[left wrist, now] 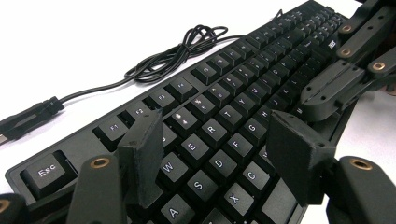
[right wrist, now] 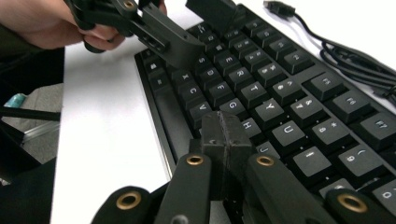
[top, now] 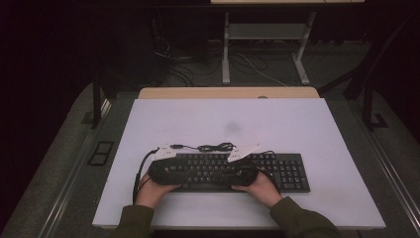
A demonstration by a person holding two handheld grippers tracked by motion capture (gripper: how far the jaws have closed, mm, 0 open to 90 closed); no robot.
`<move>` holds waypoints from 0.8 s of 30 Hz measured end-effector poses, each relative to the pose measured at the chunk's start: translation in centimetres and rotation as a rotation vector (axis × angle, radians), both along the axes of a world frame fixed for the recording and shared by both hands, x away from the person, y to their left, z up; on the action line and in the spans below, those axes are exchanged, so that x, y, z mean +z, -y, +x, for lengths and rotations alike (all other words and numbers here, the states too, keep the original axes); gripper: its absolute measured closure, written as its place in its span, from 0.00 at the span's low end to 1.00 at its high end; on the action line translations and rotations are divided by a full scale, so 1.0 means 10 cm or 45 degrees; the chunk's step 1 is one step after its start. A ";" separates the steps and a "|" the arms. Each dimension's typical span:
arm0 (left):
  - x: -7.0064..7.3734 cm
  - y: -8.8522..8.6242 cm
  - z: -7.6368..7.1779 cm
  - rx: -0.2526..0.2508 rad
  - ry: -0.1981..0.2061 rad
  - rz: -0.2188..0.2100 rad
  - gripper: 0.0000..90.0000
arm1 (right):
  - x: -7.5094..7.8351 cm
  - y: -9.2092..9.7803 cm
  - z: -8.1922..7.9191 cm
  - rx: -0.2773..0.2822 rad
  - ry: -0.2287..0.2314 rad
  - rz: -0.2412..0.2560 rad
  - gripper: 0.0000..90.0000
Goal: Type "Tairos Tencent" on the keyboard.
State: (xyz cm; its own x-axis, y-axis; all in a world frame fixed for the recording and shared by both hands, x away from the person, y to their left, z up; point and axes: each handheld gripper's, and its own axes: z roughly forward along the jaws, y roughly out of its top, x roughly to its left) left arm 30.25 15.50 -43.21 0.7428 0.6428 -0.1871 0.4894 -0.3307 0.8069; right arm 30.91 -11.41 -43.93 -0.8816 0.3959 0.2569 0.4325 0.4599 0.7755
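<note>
A black keyboard (top: 287,171) lies flat near the front of the white table top (top: 277,124). Its coiled cable (top: 215,147) rests just behind it, and the USB plug (left wrist: 28,119) lies loose on the table. My left gripper (top: 188,173) points right along the keys. Its jaws stand open just above the W, S and D keys (left wrist: 217,140). My right gripper (top: 220,174) points left, with its jaws shut (right wrist: 224,123) and nothing between them, low over the H and N keys. Each gripper faces the other over the keyboard (right wrist: 299,88).
A person's hands (top: 260,188) come in from the front edge. A faint dark smudge (top: 232,127) marks the table's middle. A wooden desk edge (top: 228,92) runs behind the white top. Beyond it are white frame legs (top: 226,54) and loose floor cables (top: 257,69).
</note>
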 end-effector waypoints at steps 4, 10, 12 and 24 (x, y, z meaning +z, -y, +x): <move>0.00 0.00 0.00 0.001 0.000 0.002 0.38 | -0.03 -0.03 -0.01 -0.007 0.001 -0.035 0.99; -0.01 0.00 0.00 0.002 -0.001 0.000 0.38 | -0.04 -0.05 -0.01 -0.004 0.005 -0.056 0.99; -0.01 0.00 0.00 0.001 0.000 -0.002 0.38 | -0.04 -0.05 -0.01 -0.004 0.004 -0.057 0.99; 0.00 0.00 0.00 0.000 0.005 0.001 0.38 | -0.04 -0.05 -0.01 -0.013 -0.007 -0.072 0.99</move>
State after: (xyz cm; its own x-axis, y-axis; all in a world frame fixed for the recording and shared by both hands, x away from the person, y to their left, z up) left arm 30.24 15.54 -43.23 0.7434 0.6430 -0.1841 0.4865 -0.3310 0.8086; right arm 30.81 -10.88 -44.36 -0.8762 0.4187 0.2388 0.4416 0.4987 0.7459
